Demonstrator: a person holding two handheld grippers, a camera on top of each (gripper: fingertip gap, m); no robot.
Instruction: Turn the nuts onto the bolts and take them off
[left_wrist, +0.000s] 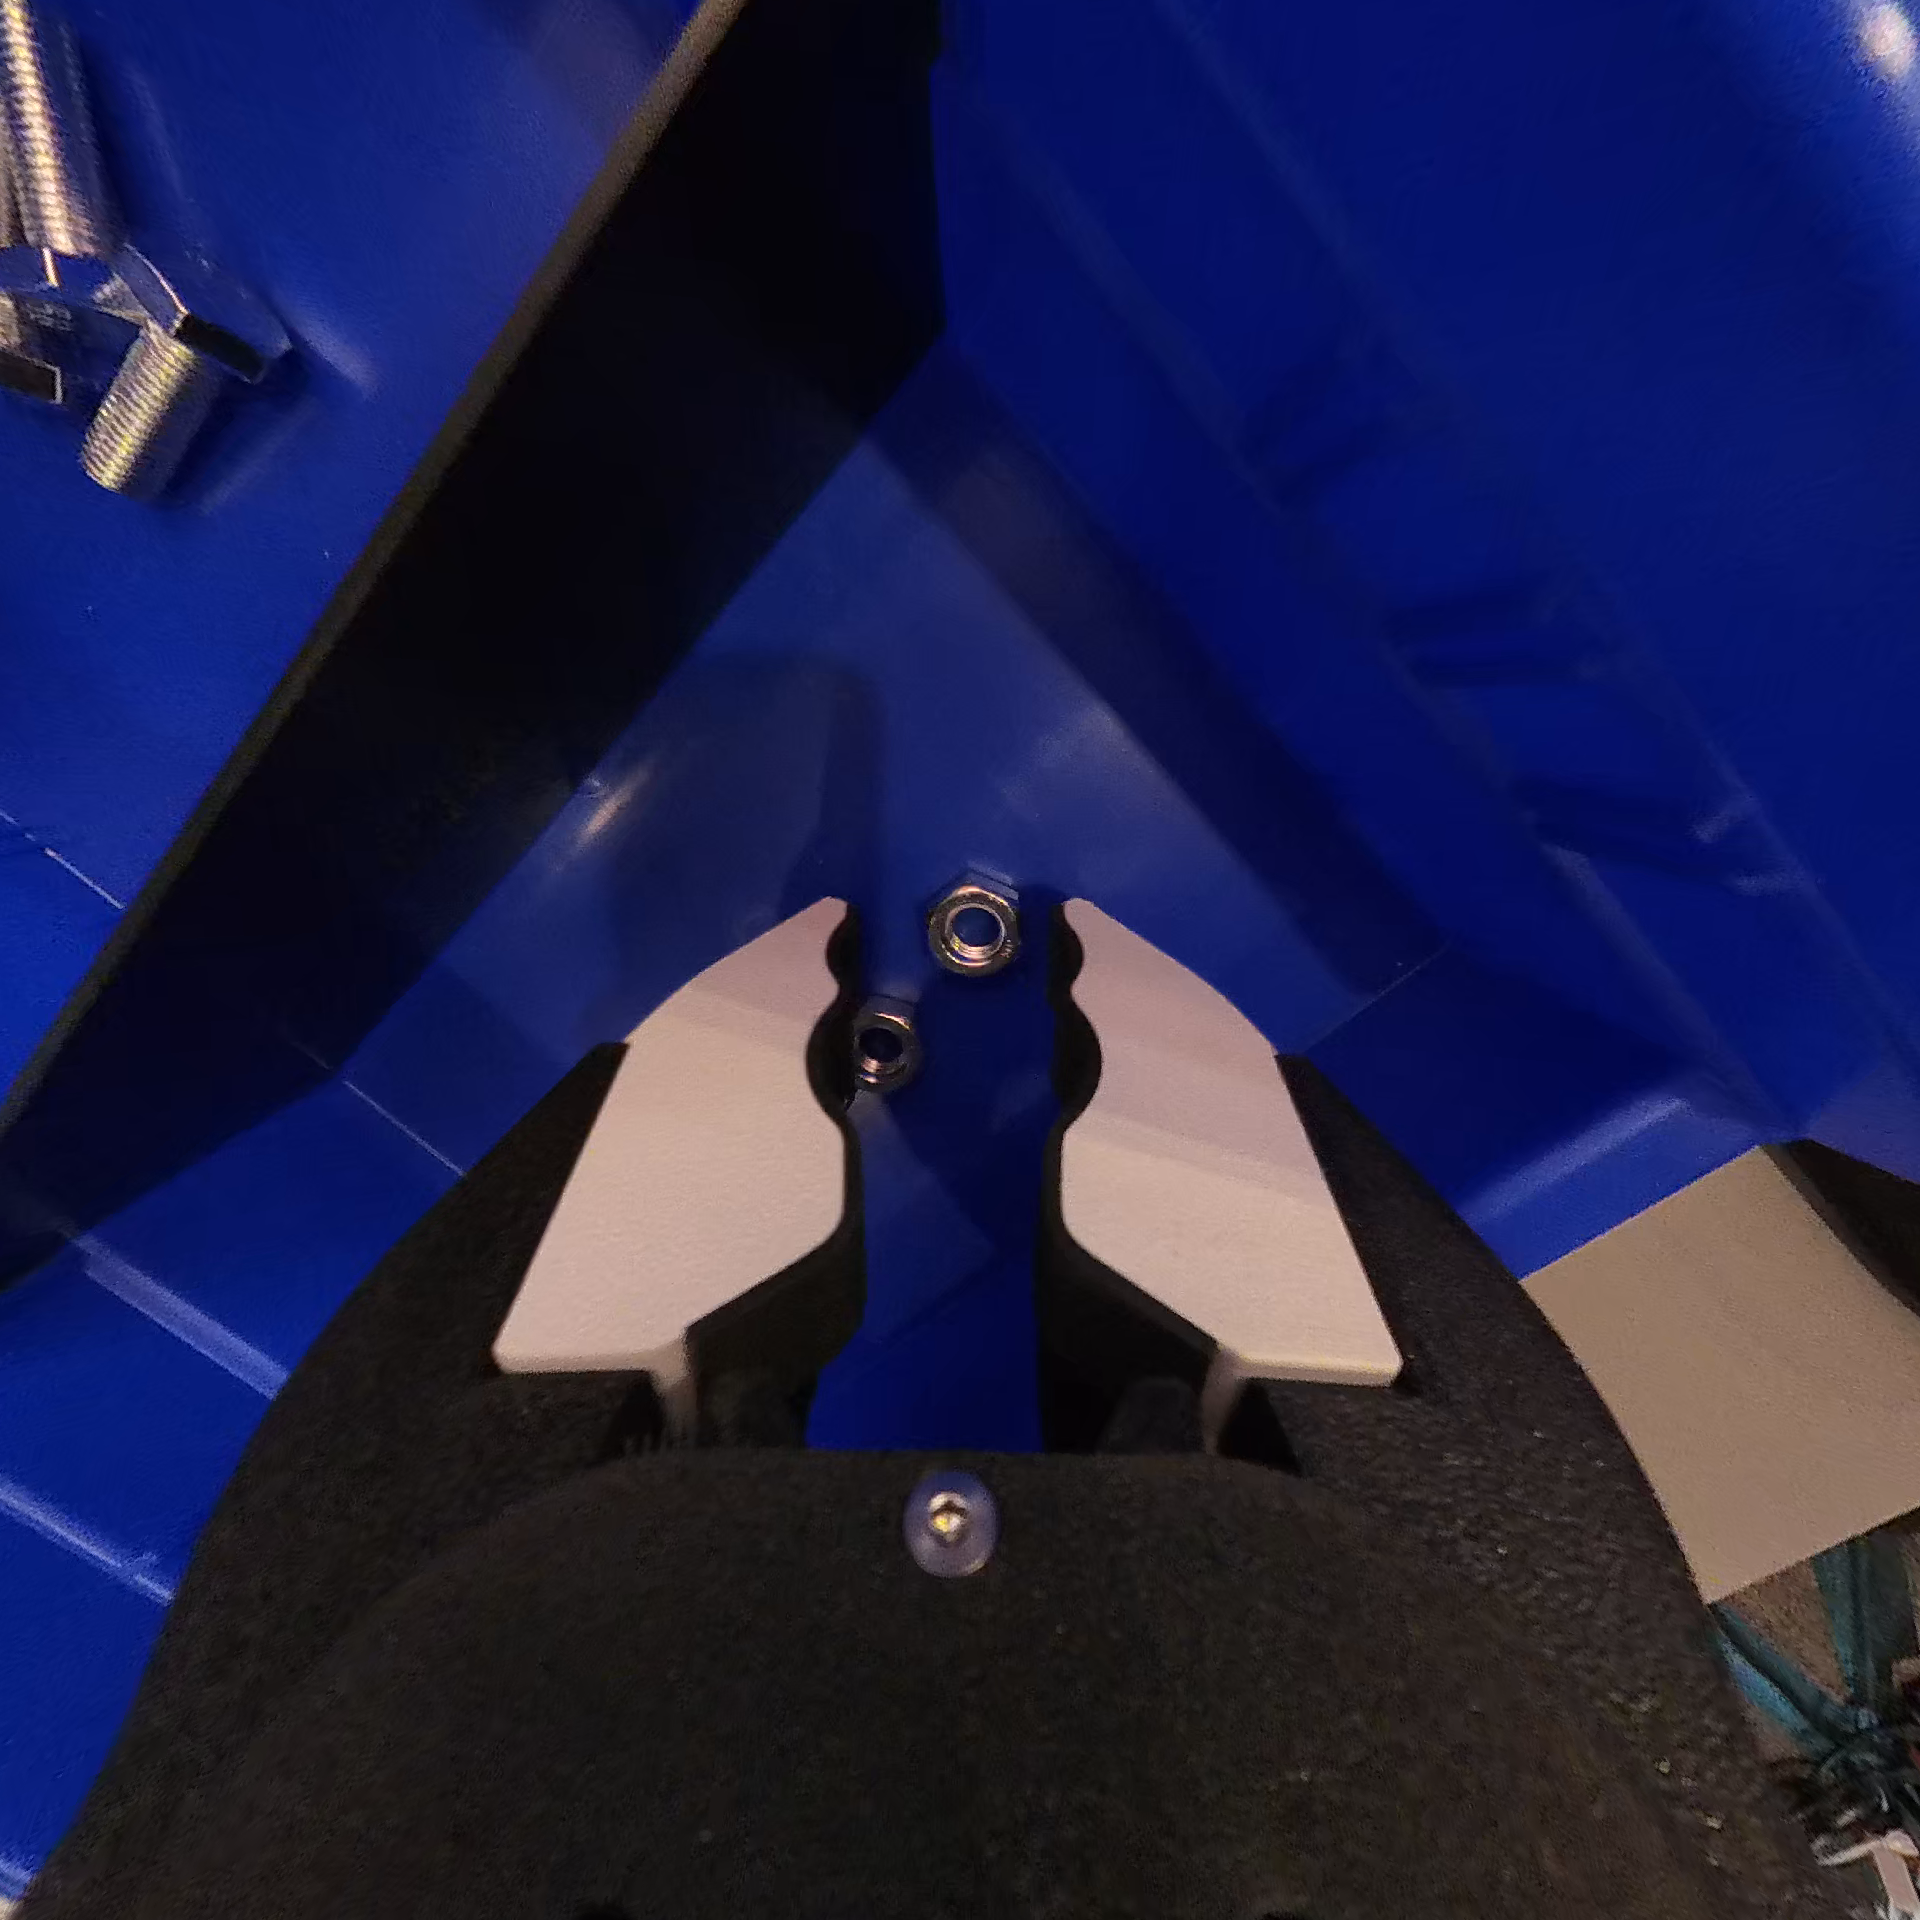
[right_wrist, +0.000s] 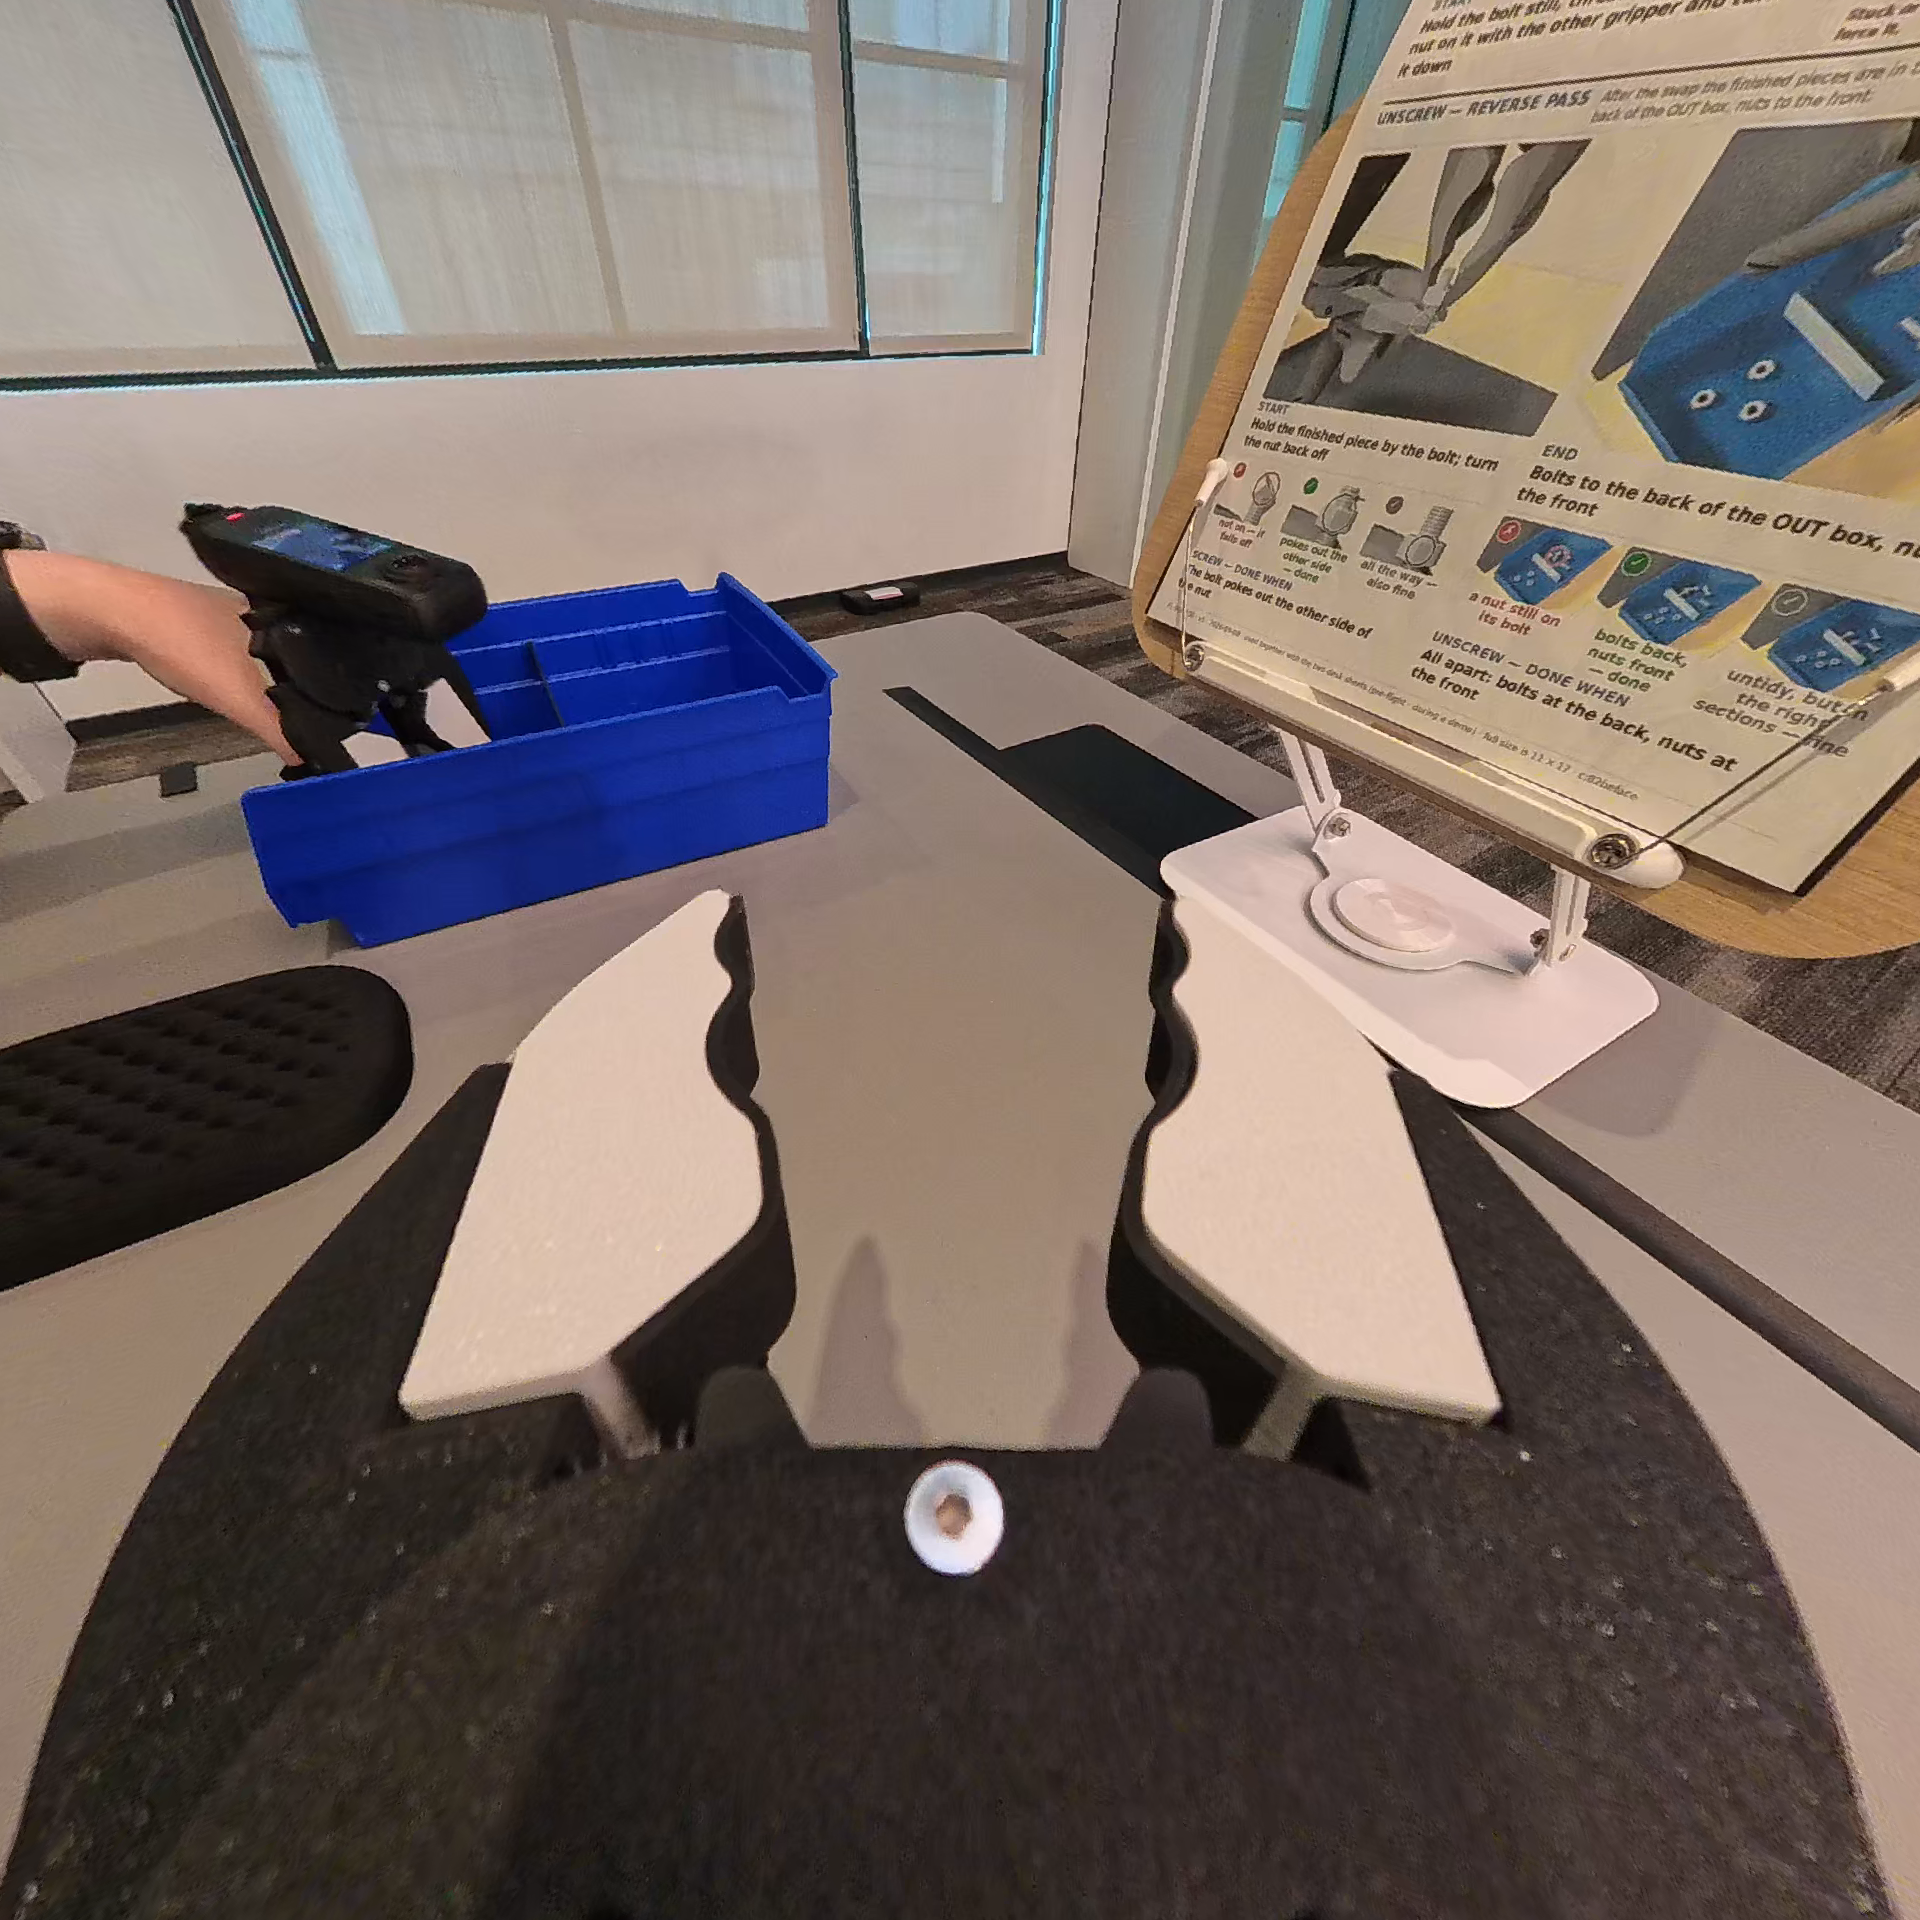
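1. The left gripper (left_wrist: 951, 925) reaches down into a blue bin (left_wrist: 1351, 520), fingers spread with a gap between them, pinching nothing.
2. Two small shiny steel hex nuts lie on the bin floor between its fingertips: the near nut (left_wrist: 883, 1047) touches the left finger's inner edge, and the far nut (left_wrist: 974, 928) sits just ahead, midway between the tips.
3. Beyond a black divider (left_wrist: 582, 582), to the upper left, lie threaded silver bolts (left_wrist: 94, 322).
4. The right gripper (right_wrist: 951, 935) hovers over the grey table (right_wrist: 935, 1039), spread wide and empty.

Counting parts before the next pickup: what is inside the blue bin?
Two nuts lie between the open left tongs; bolts sit beyond the black divider. The tongs cover the floor beneath them.
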